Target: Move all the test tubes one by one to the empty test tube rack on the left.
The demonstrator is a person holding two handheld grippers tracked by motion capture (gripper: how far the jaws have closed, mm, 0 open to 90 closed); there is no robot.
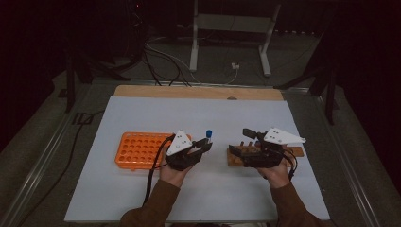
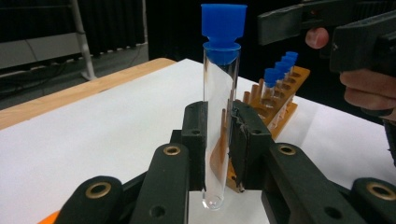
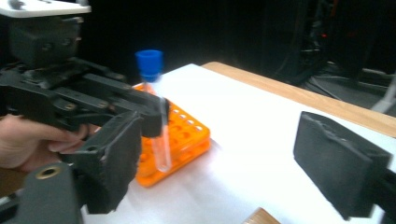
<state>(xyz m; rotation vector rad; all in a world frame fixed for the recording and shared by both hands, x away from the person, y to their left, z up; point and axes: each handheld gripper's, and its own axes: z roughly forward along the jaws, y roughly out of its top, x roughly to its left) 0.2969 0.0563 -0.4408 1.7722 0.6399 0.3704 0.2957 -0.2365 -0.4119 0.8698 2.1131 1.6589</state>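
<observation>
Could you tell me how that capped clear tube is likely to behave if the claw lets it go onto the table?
The tube looks thin, smooth and round, so it would probably tip and roll. It appears empty, likely light. If glass, it may break.

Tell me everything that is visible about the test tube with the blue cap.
The test tube is a slim, clear cylinder, glass or plastic by its look, with a rounded bottom and a blue flanged stopper pushed into its top. It looks empty. It stands upright, clamped near mid-height between the black pads of the left gripper, with its bottom apparently just above the white table sheet. Nothing else touches it. In the high view it is between the orange rack and the wooden rack.
</observation>
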